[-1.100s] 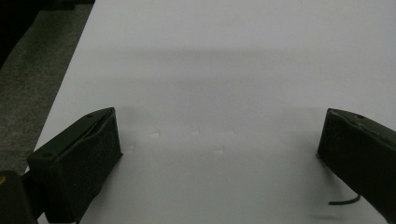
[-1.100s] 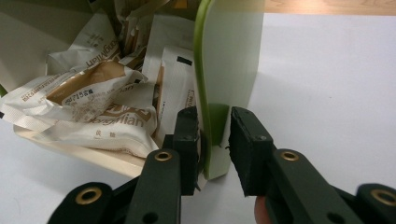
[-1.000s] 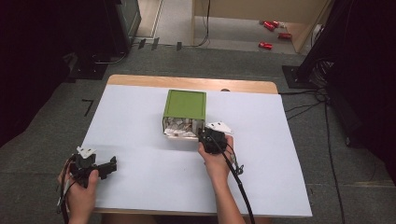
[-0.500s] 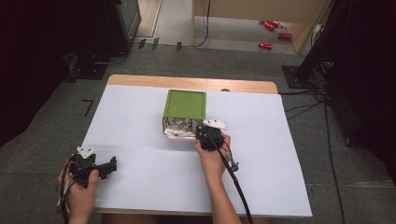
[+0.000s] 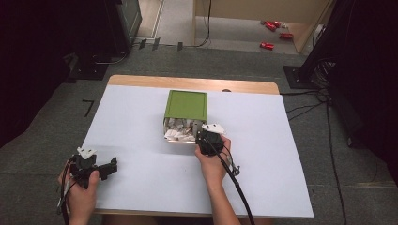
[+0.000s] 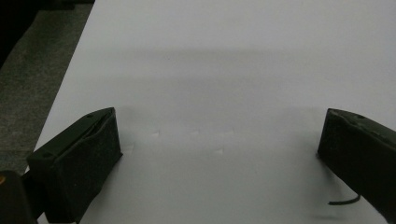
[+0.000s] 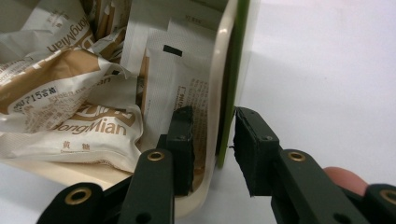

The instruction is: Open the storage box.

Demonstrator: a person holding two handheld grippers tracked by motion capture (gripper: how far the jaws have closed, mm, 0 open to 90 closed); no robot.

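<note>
Right gripper view showed the right hand-held gripper (image 7: 212,140) straddling the green box (image 5: 186,105) wall, apparently not yet clamped; squeezing squarely should avoid pinching packets (image 7: 70,116) inside.

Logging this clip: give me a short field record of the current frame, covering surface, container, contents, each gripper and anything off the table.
surface: white table with a wooden far edge
container: green box lying on its side, opening toward the person
contents: crumpled white-and-brown packets spilling at the opening
right gripper: jaws straddle the box's side wall, one inside and one outside, a narrow gap left
left gripper: open, above bare table, near left
floor: red items far right
</note>
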